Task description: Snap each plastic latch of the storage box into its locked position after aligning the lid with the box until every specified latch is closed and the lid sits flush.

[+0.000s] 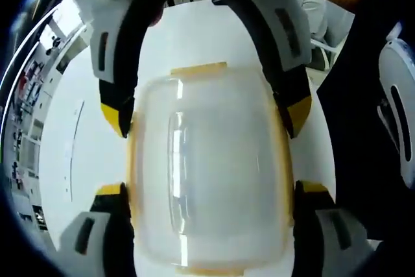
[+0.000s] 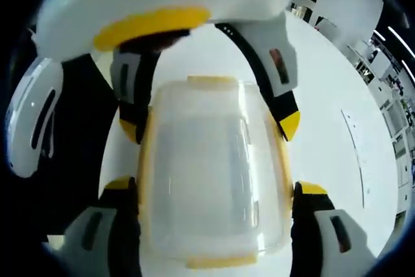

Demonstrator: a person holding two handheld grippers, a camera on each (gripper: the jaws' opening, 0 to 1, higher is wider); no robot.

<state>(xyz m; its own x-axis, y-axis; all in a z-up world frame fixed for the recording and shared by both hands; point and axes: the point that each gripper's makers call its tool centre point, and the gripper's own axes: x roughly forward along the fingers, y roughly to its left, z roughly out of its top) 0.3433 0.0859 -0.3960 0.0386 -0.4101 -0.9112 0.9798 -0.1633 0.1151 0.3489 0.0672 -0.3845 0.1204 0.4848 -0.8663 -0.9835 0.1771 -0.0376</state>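
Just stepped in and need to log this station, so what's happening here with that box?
A person is working a clear storage box with yellow latches on a white table, using two handheld grippers that face each other across it. The left gripper straddles the box's long sides with its jaws spread, and the right gripper does the same from the opposite end. The lid is on and looks roughly seated. Whether the latches are snapped shut cannot be told.

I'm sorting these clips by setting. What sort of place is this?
Probably an office or lab workroom, not a home: a broad white table holds the storage box, with shelving along the far wall and long ceiling lights overhead.
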